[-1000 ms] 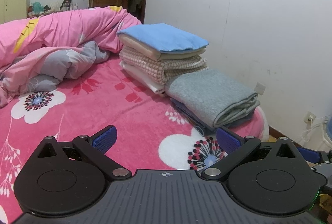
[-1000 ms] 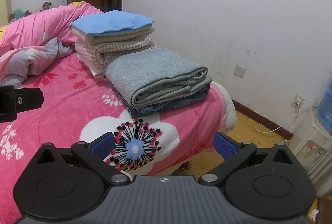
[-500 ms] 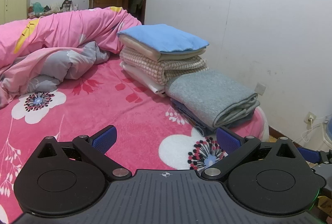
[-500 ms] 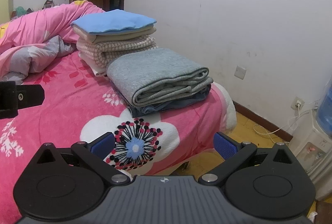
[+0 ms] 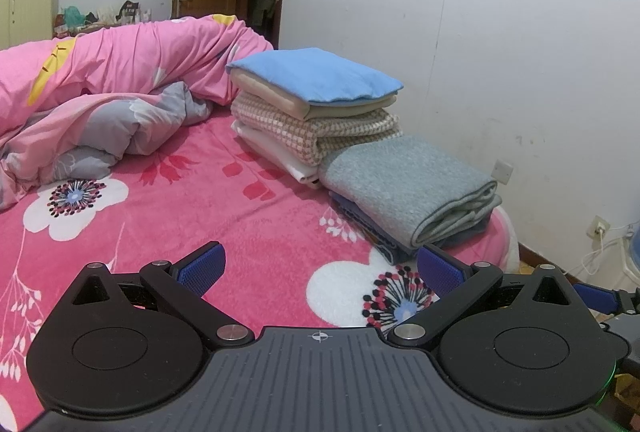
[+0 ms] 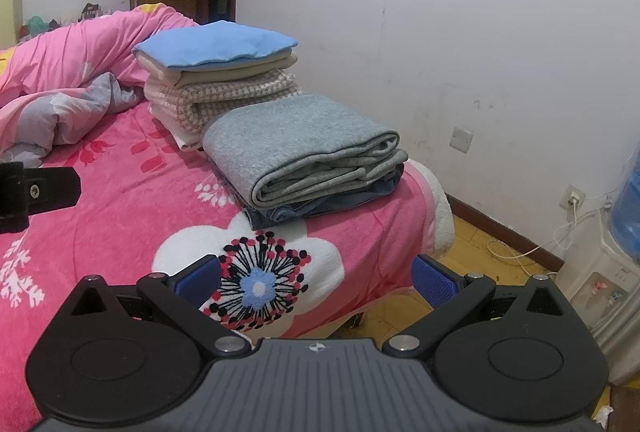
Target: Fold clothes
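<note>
Left gripper (image 5: pixel 319 270): fingers spread wide, holding nothing, above the bed (image 5: pixel 224 216).
Right gripper (image 6: pixel 316 278): fingers apart, empty, over the bed's corner.
Grey sweater (image 6: pixel 296 144): folded atop a dark garment (image 6: pixel 320 206), beside the taller folded stack (image 6: pixel 216 80).

Pink floral bed (image 5: pixel 192 216) carries folded clothes (image 5: pixel 408 184) and rumpled duvet (image 5: pixel 120 88).

pink floral bedspread (image 5: pixel 208 200), grey sweater (image 6: pixel 296 136) (folded)

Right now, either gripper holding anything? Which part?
Nothing held. Left gripper and right gripper are both open above the bedspread; folded grey garment lies untouched.
</note>
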`<move>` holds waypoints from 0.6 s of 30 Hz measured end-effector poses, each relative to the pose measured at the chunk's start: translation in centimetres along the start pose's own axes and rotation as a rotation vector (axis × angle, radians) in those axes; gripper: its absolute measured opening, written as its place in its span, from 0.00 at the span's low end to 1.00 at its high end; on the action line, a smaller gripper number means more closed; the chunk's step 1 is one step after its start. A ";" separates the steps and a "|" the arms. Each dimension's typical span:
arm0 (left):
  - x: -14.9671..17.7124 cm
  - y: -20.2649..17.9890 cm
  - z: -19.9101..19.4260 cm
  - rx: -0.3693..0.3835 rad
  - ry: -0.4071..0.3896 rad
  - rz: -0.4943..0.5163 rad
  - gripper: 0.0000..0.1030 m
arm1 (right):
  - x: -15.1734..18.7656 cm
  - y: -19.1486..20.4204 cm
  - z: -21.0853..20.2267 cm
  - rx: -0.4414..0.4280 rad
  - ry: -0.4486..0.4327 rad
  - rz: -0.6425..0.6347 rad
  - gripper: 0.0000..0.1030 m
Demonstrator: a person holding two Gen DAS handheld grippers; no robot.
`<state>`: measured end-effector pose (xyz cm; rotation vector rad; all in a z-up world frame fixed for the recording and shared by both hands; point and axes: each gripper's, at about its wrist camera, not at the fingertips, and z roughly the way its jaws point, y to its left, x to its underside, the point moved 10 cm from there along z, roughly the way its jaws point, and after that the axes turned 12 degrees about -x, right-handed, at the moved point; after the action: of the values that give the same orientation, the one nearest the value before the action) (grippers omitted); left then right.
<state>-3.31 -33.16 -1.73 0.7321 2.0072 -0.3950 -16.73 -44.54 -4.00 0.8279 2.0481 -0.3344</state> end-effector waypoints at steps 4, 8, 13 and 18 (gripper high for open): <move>0.0 0.0 0.0 0.000 -0.001 0.001 1.00 | -0.1 0.0 0.0 0.001 -0.002 0.002 1.00; -0.1 0.1 0.0 0.000 -0.003 -0.001 1.00 | -0.2 -0.1 0.0 0.001 -0.004 0.005 1.00; -0.1 0.1 0.1 -0.001 -0.001 -0.004 1.00 | -0.2 -0.1 0.0 0.000 -0.003 0.006 1.00; -0.1 0.2 0.1 -0.001 -0.002 -0.004 1.00 | -0.2 0.0 0.0 -0.001 -0.002 0.002 1.00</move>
<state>-3.13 -33.11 -1.65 0.7275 2.0074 -0.3969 -16.67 -44.58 -3.85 0.8285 2.0458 -0.3327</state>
